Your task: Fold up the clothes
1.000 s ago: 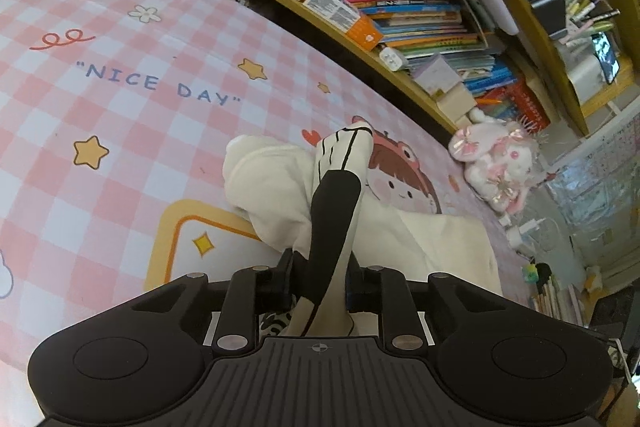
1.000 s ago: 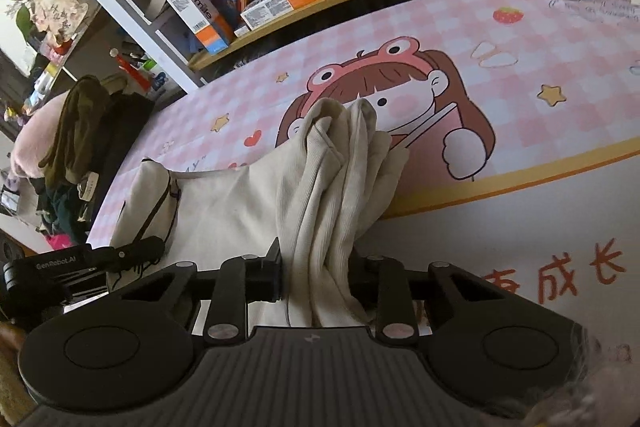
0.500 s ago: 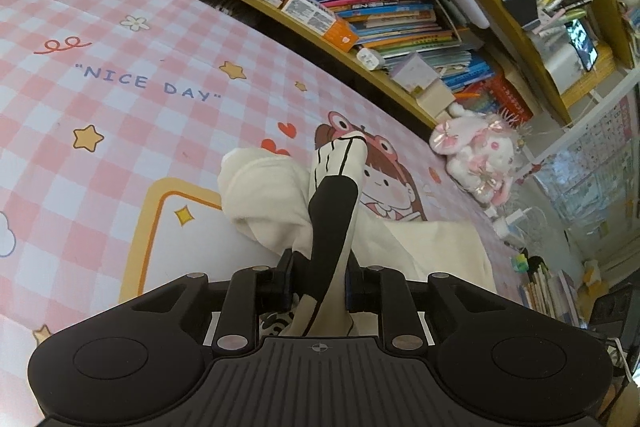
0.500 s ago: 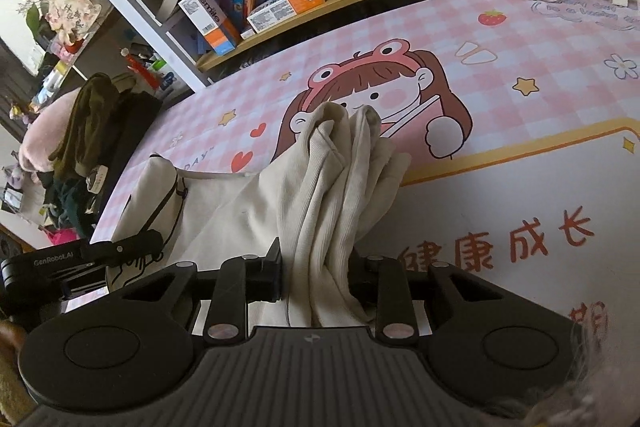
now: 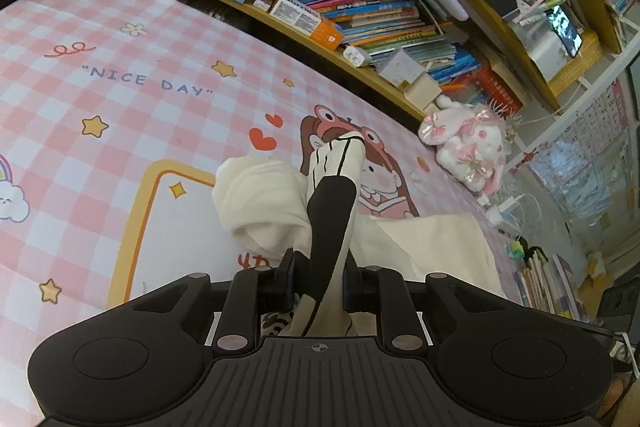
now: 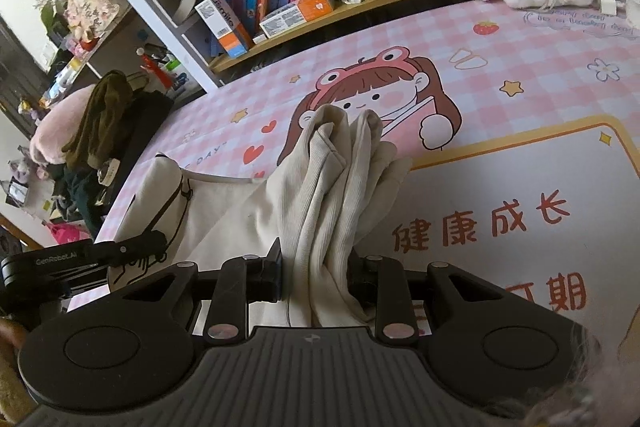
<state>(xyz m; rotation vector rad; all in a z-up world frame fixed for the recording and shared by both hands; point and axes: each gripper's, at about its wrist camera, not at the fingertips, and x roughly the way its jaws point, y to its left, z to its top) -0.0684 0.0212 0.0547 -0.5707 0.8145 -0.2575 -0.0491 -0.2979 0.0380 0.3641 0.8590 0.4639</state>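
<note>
With your left gripper (image 5: 318,283) and right gripper (image 6: 316,279) each clamped on bunched cream garment (image 6: 224,203) above the mat (image 5: 120,115), keep both edges level and taut.

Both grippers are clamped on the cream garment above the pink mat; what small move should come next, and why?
Probably carry both grips forward together and lay the held edge onto the cloth. The left gripper and right gripper each pinch a bunched edge of the cream garment, whose middle rests on the pink mat.
</note>
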